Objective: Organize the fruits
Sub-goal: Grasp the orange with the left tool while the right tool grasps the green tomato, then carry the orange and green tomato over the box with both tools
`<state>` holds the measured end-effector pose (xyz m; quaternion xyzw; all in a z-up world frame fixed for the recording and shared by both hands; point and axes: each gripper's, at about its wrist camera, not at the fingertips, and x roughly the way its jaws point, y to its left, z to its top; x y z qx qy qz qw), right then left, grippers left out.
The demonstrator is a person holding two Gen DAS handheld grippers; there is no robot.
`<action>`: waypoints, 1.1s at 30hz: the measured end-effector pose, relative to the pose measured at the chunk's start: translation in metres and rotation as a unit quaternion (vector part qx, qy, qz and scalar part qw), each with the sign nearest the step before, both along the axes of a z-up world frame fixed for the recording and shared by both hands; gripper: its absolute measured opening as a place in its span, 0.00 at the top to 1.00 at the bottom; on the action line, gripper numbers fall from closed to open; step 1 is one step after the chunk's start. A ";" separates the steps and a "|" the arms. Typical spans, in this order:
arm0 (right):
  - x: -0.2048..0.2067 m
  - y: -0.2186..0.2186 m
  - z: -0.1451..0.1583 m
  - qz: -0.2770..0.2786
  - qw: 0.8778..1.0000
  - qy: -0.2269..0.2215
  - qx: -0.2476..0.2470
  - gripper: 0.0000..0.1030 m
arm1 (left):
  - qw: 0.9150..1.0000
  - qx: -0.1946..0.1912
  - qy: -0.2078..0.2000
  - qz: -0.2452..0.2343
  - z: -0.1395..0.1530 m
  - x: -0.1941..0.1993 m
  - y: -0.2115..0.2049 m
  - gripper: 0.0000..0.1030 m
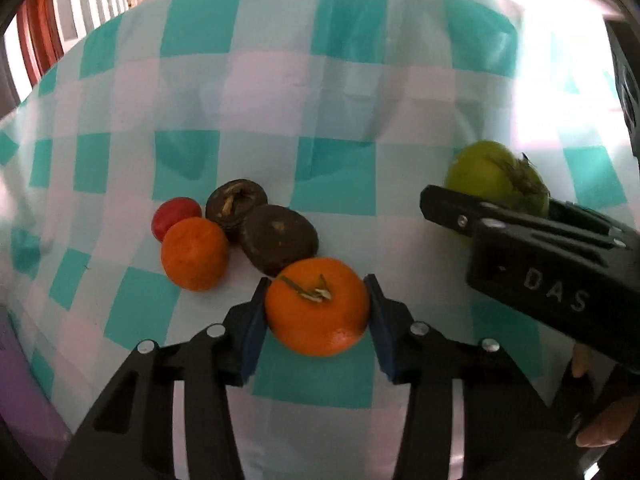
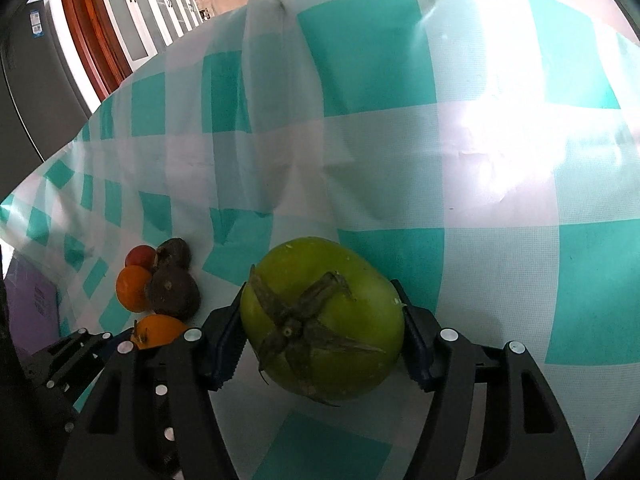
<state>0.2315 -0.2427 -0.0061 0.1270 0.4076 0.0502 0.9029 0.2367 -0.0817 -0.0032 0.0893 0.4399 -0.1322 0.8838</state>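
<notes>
Left wrist view shows the left tool [image 1: 316,308] clenched on an orange [image 1: 317,306] at lower centre, blue pads pressing its two flanks, stem scar facing up toward the lens. Just above and to the left sits a tight cluster on the checked cloth of the worktop [image 1: 280,92]: two dark brown fruits [image 1: 280,238], a second orange [image 1: 195,253] and a small red fruit [image 1: 176,216], all touching or nearly so. At right of the same frame appears the right tool [image 1: 500,216] with a green fruit [image 1: 492,178] behind its near finger. Right wrist view gives that right tool [image 2: 322,320] grasping the green fruit [image 2: 322,318] at lower centre, pads against both ends. Green fruit somewhat oblong, long axis running left to right across the frame between the pads, dried calyx and stem pointing out toward the camera. Judged progress: roughly midway, with four fruits already gathered at left, two more gripped and not yet set down. Left to do, probably: placing the orange beside its twin and bringing the green fruit over from the right side of the cloth. No bowl or tray visible, so final arrangement unclear.
</notes>
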 end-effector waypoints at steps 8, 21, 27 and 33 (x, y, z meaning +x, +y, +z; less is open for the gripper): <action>0.011 0.014 -0.004 0.001 1.000 0.009 -0.015 0.38 | 1.000 -0.004 0.004 -0.007 0.001 -0.023 0.021 0.56; 0.005 0.053 0.002 0.002 0.994 0.047 -0.099 0.38 | 0.998 -0.012 0.069 -0.005 0.021 -0.135 0.084 0.56; -0.071 0.092 0.019 -0.018 0.995 0.072 -0.066 0.38 | 0.996 0.005 0.091 -0.012 0.029 -0.196 0.134 0.56; -0.167 0.135 0.030 -0.017 0.994 0.097 -0.050 0.38 | 0.995 0.021 0.081 -0.045 0.047 -0.240 0.168 0.56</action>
